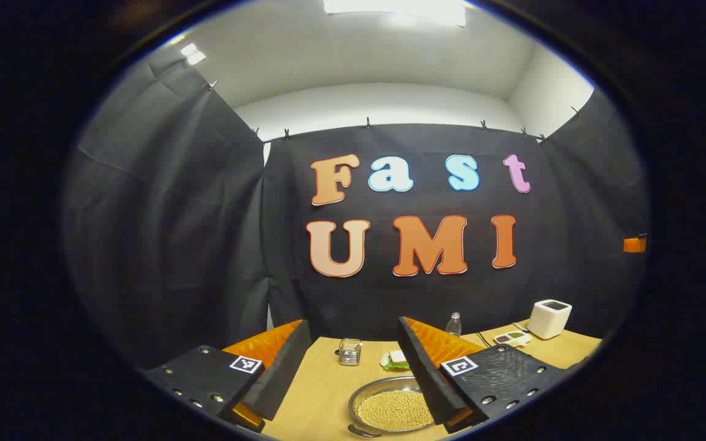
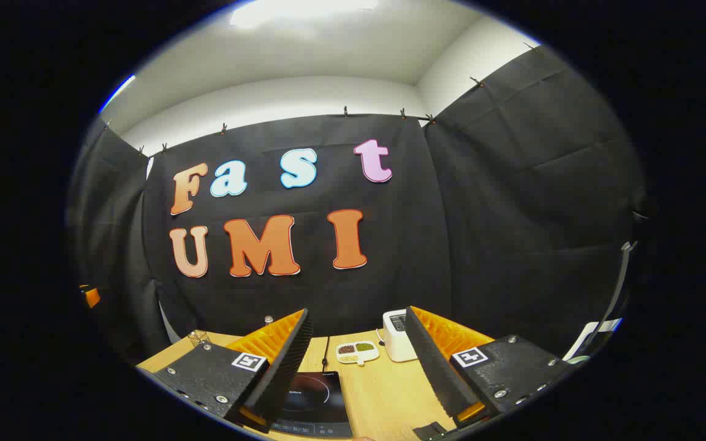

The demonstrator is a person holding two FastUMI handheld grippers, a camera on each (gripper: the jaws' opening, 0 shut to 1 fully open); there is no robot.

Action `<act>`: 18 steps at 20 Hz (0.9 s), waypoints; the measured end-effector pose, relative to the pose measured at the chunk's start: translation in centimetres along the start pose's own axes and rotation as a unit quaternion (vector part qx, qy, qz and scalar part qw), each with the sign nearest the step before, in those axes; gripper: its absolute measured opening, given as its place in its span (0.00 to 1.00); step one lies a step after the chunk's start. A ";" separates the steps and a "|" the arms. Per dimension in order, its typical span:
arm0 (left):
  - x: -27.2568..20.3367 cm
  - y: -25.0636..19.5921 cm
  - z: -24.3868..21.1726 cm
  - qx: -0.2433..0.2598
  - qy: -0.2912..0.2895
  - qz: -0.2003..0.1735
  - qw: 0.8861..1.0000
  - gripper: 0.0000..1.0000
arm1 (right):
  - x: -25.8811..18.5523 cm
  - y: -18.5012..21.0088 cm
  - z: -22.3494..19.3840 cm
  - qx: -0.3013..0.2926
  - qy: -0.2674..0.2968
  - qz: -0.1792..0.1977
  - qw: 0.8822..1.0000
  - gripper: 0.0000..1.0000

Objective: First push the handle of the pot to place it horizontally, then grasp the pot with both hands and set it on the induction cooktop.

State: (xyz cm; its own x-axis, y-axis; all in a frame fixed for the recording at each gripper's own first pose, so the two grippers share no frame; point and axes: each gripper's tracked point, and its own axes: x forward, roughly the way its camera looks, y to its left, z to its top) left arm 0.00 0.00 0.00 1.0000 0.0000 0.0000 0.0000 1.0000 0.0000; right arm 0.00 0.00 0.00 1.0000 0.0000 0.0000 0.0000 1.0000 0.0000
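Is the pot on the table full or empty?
Full: the pot holds a bed of small yellowish grains across its bottom, seen in the left gripper view.

Pot [image 1: 390,407]: silvery metal, filled with pale yellow beans; table [image 1: 322,392]: light wood grain. Induction cooktop [image 2: 316,398]: glossy black with a thin white ring marking; white box-shaped appliance [image 2: 397,335]; white two-part dish [image 2: 358,351], one side brown, the other green. Clear glass jar [image 1: 349,351] with metal lid; clear bottle [image 1: 453,324] with white cap; booth wall black cloth.
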 end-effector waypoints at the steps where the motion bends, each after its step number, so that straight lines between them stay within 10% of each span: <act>1: -0.1 0.1 0.1 0.003 -0.001 0.003 1.000 0.92 | 0.0 -0.1 0.1 0.000 -0.001 -0.001 1.000 0.95; 18: -0.7 0.8 0.0 0.008 0.008 0.011 1.000 0.90 | -0.2 0.8 -0.1 0.001 0.004 0.010 1.000 0.95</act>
State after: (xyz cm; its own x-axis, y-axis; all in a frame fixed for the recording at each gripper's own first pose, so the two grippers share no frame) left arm -0.67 0.78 0.01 0.9996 0.0224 -0.0168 -0.0221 0.9996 0.0170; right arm -0.15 0.83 -0.09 0.9998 0.0192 -0.0085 -0.0191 0.9998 0.0015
